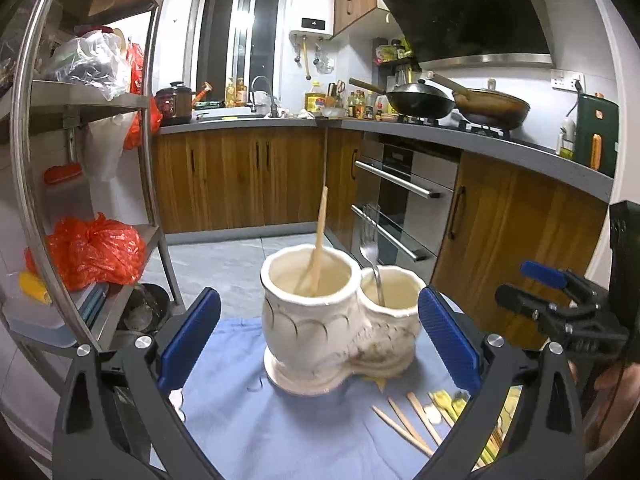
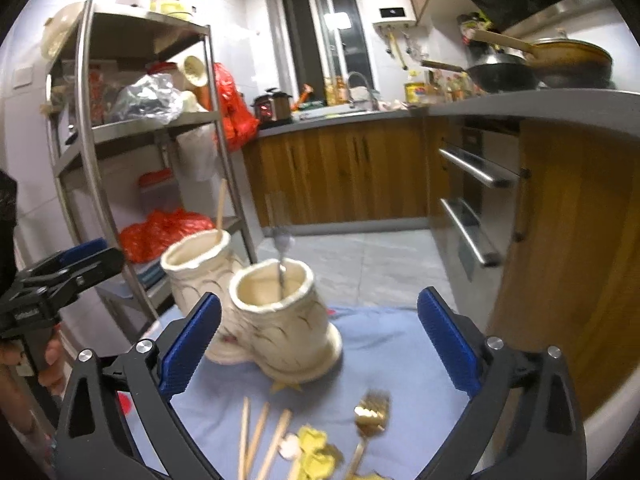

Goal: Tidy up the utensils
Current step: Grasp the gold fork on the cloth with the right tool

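Observation:
A cream ceramic two-cup utensil holder [image 1: 320, 332] stands on a blue cloth [image 1: 256, 420]. A wooden utensil [image 1: 318, 248] stands in its larger cup and a silver fork [image 1: 371, 264] in the smaller cup. My left gripper [image 1: 320, 340] is open, with the holder between and beyond its pads. My right gripper [image 2: 318, 344] is open and empty behind the holder [image 2: 280, 320]; it also shows in the left wrist view [image 1: 540, 292]. Loose wooden sticks [image 2: 260, 436], yellow-handled pieces [image 2: 316, 448] and a gold fork [image 2: 370, 416] lie on the cloth near it.
A steel shelf rack [image 1: 80, 160] with red bags [image 1: 96, 252] stands at the left. Wooden cabinets [image 1: 516, 248] and an oven [image 1: 400, 208] stand at the right. Woks [image 1: 424, 100] sit on the stove.

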Motion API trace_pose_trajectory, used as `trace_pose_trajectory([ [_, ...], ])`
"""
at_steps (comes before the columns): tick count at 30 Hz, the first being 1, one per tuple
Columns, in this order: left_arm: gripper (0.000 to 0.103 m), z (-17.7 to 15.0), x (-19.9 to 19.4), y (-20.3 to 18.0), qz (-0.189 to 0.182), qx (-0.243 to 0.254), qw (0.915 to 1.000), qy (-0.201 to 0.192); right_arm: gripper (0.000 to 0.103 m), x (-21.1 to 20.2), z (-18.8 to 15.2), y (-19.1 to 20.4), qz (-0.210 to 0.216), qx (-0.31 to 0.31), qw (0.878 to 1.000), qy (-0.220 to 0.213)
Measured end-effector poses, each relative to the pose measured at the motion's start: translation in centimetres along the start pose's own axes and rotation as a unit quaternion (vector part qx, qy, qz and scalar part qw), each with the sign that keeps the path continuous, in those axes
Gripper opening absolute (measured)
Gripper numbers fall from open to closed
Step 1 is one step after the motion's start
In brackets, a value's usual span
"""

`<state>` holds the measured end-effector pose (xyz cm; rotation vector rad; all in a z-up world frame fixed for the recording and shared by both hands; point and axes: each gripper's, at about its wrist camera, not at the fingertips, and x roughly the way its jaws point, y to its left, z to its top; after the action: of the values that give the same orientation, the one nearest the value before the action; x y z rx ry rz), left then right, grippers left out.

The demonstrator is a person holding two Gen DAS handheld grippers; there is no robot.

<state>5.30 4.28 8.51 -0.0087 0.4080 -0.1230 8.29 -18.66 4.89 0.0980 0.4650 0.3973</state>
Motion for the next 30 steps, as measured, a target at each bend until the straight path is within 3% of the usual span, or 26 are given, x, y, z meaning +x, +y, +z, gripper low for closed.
trace_pose_trajectory([
  [9,0.097,-3.3,-0.8,-0.3,-0.022,-0.003,0.9988,0.044,0.098,-1.5,-2.4,-1.8,-0.023,-0.007,0.999,0.046],
  [16,0.097,-7.6,0.2,-1.5,-0.033,0.017,0.994,0.103,0.098,-0.1,-5.7,-2.6,-0.038,-0.016,0.993,0.112],
  [22,0.097,-10.0,1.3,-1.5,-0.05,0.004,0.9888,0.141,0.098,1.5,-7.8,-3.6,-0.042,0.0,0.986,0.16],
  [30,0.097,-10.9,2.3,-2.0,-0.044,0.02,0.987,0.153,0.095,3.5,-8.9,-3.8,-0.042,0.019,0.98,0.192],
])
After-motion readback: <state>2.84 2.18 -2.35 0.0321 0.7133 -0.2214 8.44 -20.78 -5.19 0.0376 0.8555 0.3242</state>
